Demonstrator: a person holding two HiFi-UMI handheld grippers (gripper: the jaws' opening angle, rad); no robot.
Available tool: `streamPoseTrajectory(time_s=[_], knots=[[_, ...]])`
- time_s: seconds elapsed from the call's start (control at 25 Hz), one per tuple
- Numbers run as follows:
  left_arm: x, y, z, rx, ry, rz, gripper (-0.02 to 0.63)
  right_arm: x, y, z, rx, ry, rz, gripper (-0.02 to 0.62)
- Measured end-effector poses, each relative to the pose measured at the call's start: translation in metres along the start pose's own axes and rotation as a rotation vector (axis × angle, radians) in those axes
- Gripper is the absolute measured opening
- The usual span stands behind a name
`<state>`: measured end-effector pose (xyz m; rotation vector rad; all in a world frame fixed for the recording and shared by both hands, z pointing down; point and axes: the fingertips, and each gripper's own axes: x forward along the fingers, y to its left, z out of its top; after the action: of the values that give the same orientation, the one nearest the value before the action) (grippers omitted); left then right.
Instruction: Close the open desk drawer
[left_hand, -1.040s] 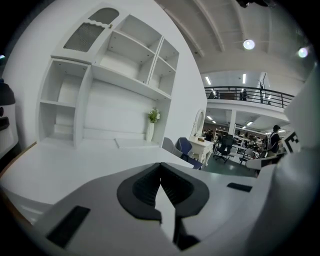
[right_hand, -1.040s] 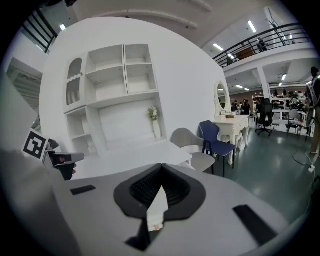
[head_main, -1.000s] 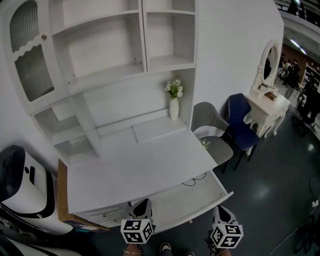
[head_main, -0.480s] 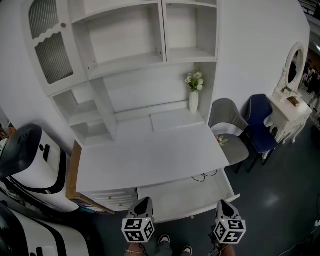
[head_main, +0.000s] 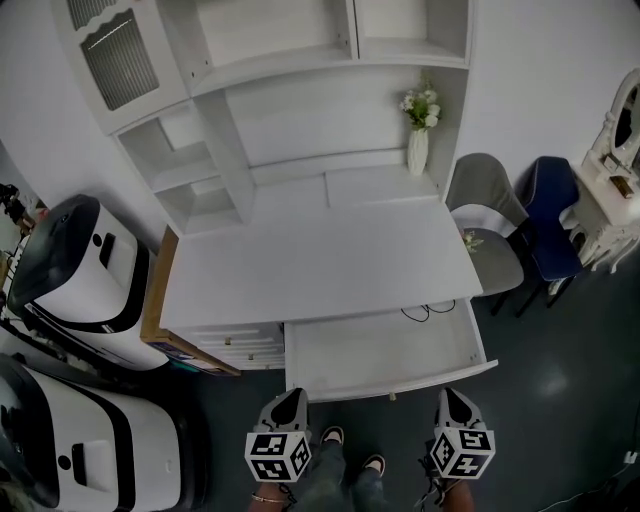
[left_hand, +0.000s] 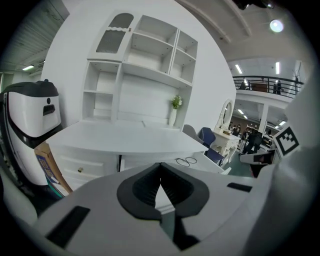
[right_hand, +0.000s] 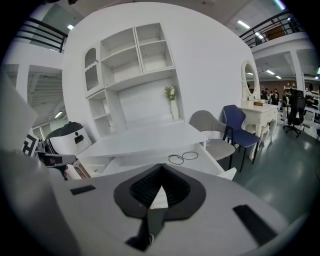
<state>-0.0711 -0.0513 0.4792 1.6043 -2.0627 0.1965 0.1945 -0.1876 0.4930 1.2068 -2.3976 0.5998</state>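
Over the last second the person has squared up to the white desk counter (head_main: 310, 270). It lay skewed across the head view and now sits straight on. The wide, shallow white drawer (head_main: 360, 360) is centred just ahead of both tools.

The drawer itself looks no further in. It still stands pulled well out from under the counter's front edge, right of the small stacked drawers with brass knobs (head_main: 240, 345). A thin black looped cable (head_main: 428, 310) lies at its back right corner.

The left hand-held gripper (head_main: 290, 395) has its tip just beside the drawer's front left corner. The right hand-held gripper (head_main: 447, 395) sits a little short of the front edge, nearer the right corner. Whether either touches the front cannot be told.

Both are clenched on nothing. In the left gripper view the dark pads meet at the tip (left_hand: 160, 165), and likewise in the right gripper view (right_hand: 161, 166), with the drawer floor and cable loop beyond them.

So the change looks like lining up, not closing. The push has likely not begun, and two closed tips set evenly across the front should drive the drawer in straight.
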Motion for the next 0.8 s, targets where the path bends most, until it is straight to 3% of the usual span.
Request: streamPoseTrajectory(time_s=[0.36, 0.8], knots=[[-0.012, 0.006, -0.066, -0.059, 0.077, 0.036, 0.018, 0.010, -0.001, -0.053, -0.045, 0.094, 0.010, 0.008], [-0.014, 0.014, -0.076, -0.031, 0.084, 0.057, 0.018, 0.034, 0.004, -0.081, -0.100, 0.087, 0.026, 0.008]])
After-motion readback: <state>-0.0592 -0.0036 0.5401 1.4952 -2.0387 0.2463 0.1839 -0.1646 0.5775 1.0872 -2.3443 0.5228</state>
